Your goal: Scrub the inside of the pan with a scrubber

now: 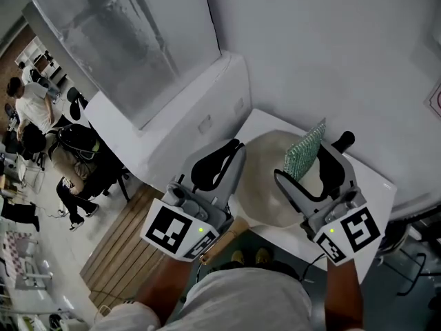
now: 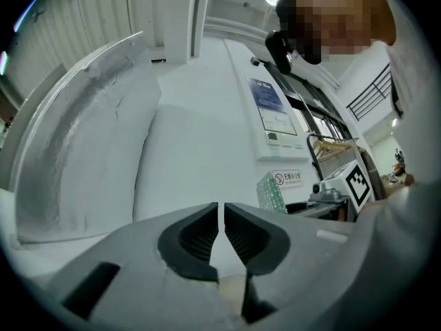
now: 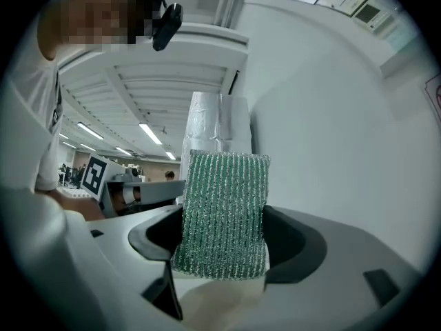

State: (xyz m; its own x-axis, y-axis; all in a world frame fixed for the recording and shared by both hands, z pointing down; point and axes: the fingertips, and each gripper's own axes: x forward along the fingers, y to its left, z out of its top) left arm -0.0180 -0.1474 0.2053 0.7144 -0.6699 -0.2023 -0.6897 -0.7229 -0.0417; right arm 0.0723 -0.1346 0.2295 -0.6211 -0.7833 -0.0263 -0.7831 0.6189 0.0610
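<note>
white table [image 1: 267, 124], wooden slats [image 1: 118, 245], wall panel [image 2: 274, 119]

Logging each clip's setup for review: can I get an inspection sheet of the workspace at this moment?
Surface: small white table, carrying the pan.
Job's things: cream pan on the table; green scrubber held up above it.
Clutter: nothing seen.
Grippers: left gripper shut, nothing between its jaws; right gripper shut on the scrubber.
Cables: thin dark cable below the right gripper.
Surroundings: white wall; wooden slats on the floor; people far off at the left.
</note>
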